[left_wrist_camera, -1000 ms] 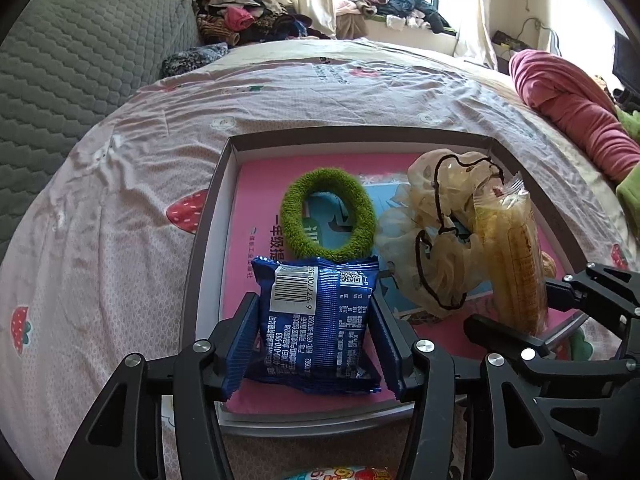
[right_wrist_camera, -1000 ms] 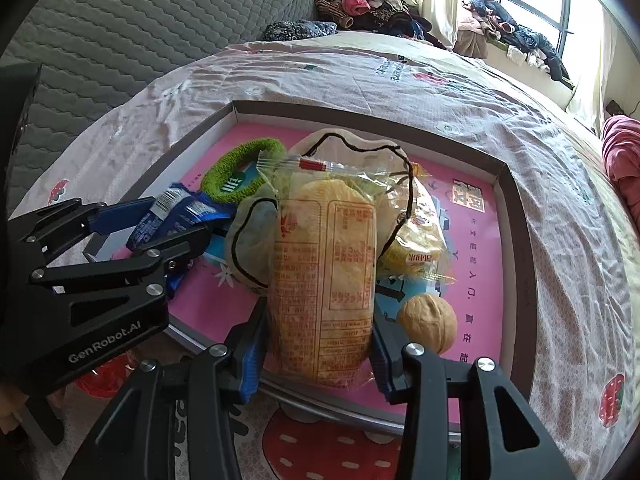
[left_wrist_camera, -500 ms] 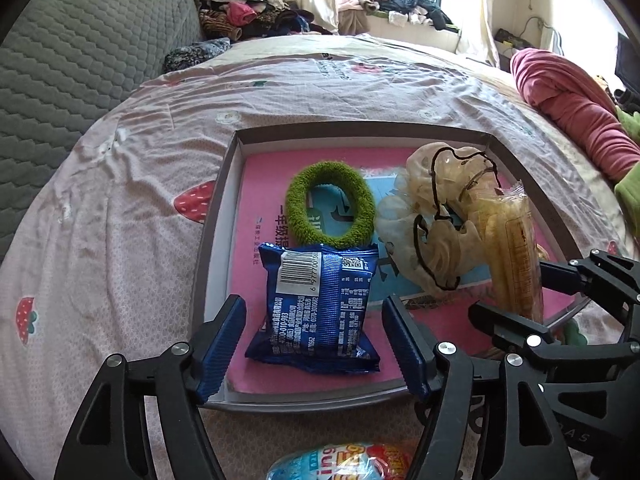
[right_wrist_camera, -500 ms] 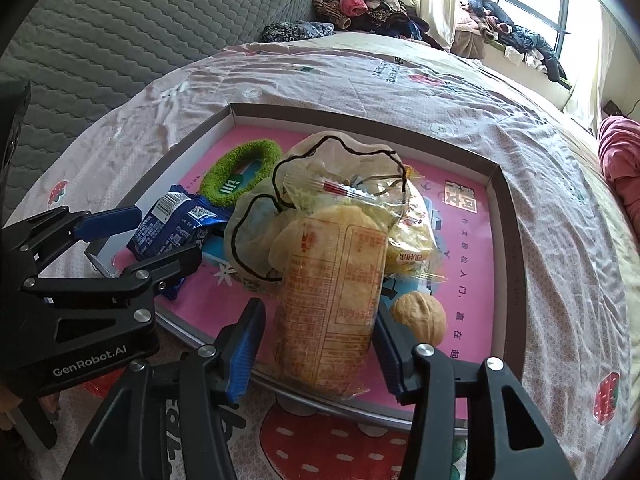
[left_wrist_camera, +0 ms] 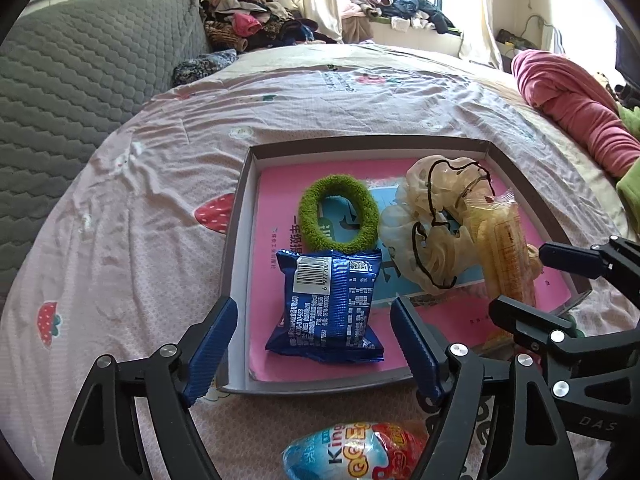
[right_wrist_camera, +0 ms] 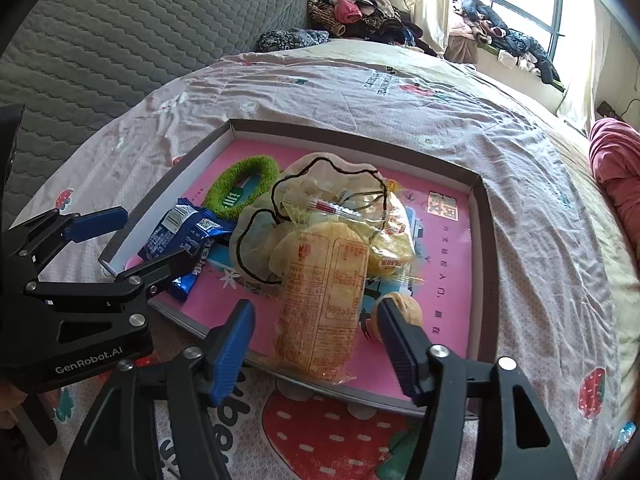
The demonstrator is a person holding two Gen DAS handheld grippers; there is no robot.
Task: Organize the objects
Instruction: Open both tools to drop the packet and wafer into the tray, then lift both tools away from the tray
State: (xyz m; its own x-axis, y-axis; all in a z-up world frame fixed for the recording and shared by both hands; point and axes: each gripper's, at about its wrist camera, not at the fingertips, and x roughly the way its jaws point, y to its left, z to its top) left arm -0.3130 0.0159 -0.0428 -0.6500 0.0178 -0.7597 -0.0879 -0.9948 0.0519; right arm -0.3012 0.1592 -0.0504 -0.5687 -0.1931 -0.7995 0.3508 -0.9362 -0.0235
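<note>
A shallow grey tray (left_wrist_camera: 236, 236) (right_wrist_camera: 486, 248) with a pink book inside lies on the bed. In it lie a blue snack packet (left_wrist_camera: 330, 306) (right_wrist_camera: 180, 236), a green hair ring (left_wrist_camera: 340, 218) (right_wrist_camera: 244, 190), a beige scrunchie (left_wrist_camera: 436, 220) (right_wrist_camera: 320, 184), a yellow cracker pack (left_wrist_camera: 506, 256) (right_wrist_camera: 324, 304) and a walnut (right_wrist_camera: 402, 310). My left gripper (left_wrist_camera: 314, 350) is open, just behind the blue packet. My right gripper (right_wrist_camera: 316, 342) is open around the near end of the cracker pack, apart from it.
A wrapped toy egg (left_wrist_camera: 356, 454) lies on the sheet in front of the tray, under my left gripper. A grey quilted headboard (left_wrist_camera: 80, 80) rises at the left. A pink blanket (left_wrist_camera: 572, 108) lies at the right. Clothes are piled by the window.
Both grippers opened and drew back. The blue packet and the cracker pack were let go and now lie in the tray.
</note>
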